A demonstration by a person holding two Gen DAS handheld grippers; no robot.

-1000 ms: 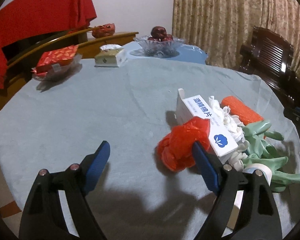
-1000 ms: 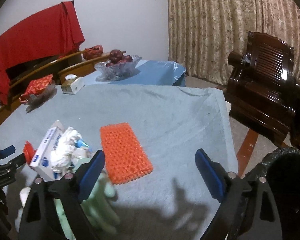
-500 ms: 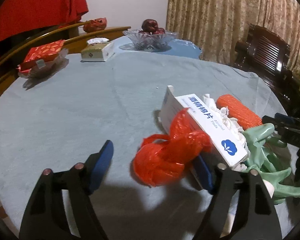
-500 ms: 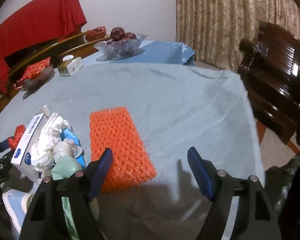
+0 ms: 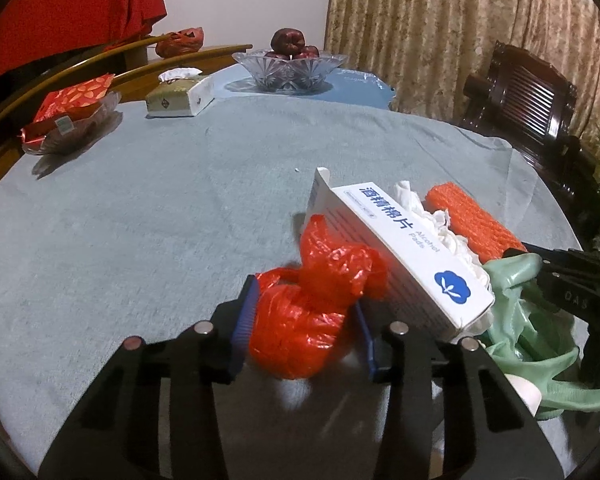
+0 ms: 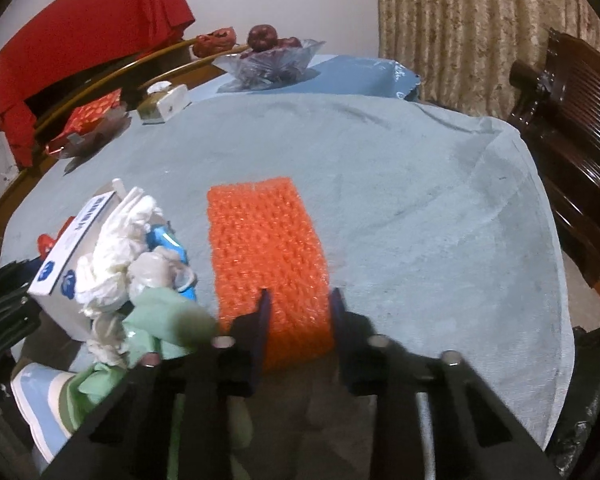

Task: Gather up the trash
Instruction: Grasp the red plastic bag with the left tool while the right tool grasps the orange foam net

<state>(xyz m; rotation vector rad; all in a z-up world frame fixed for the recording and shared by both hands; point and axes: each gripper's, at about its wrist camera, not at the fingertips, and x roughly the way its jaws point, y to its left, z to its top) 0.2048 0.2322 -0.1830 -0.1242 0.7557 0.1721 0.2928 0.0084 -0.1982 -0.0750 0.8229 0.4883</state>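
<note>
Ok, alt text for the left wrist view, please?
The left claw is closed on a crumpled red plastic bag on a grey-blue tablecloth, its jaws having just been closing. Beside the bag lie a white alcohol-pad box, tissues, an orange mesh sleeve and green gloves.

red plastic bag (image 5: 304,320): crumpled, against white box | orange foam mesh pad (image 6: 266,256): flat on tablecloth
</note>
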